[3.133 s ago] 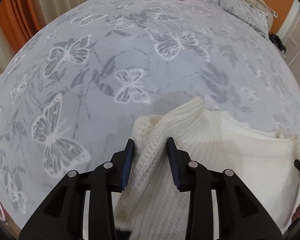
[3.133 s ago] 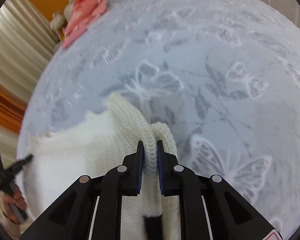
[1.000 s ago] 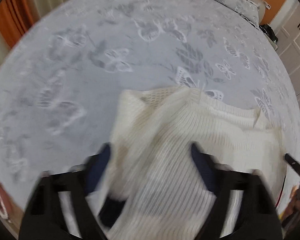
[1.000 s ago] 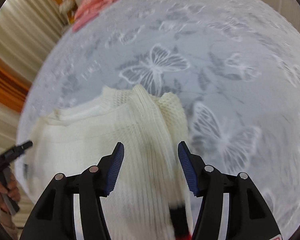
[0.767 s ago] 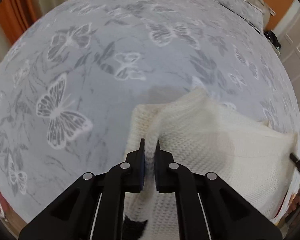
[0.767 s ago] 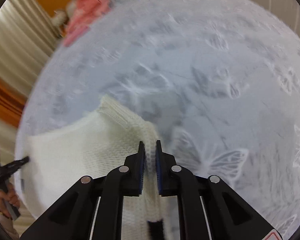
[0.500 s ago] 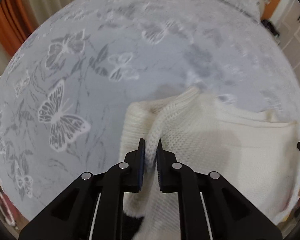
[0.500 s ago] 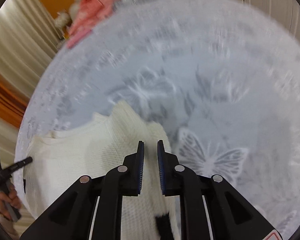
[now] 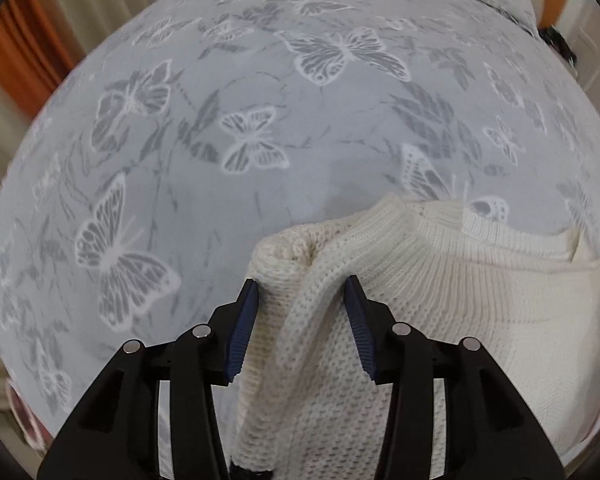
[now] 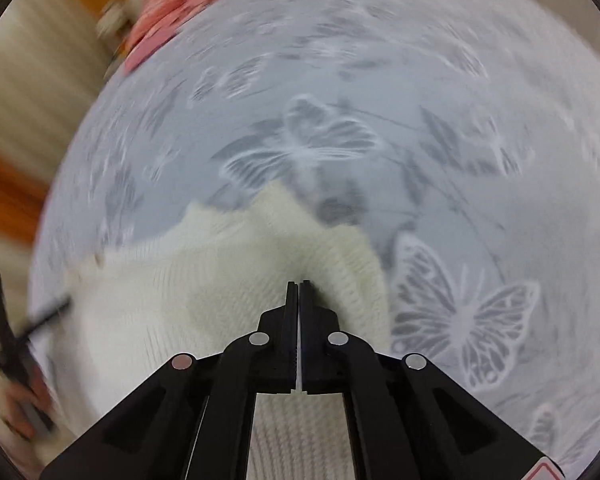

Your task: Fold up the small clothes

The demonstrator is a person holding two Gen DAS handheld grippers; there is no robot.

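Left tongs (image 9: 300,300) spread – sweater (image 9: 440,300) fold lies loose between them. Right tongs (image 10: 299,292) pressed together, sweater just ahead on the bed (image 9: 260,100).

Left gripper (image 9: 302,312): matte black plastic linkage arms, four round silver pivot pins, ribbed blue pads (image 9: 241,330) on the inner finger faces. Right gripper (image 10: 299,300): same black build, four silver pins, ribbed pad edges; a red-bordered white triangle mark (image 10: 546,471) at its lower right corner. Left-hand skin (image 10: 22,408) shows, blurred.
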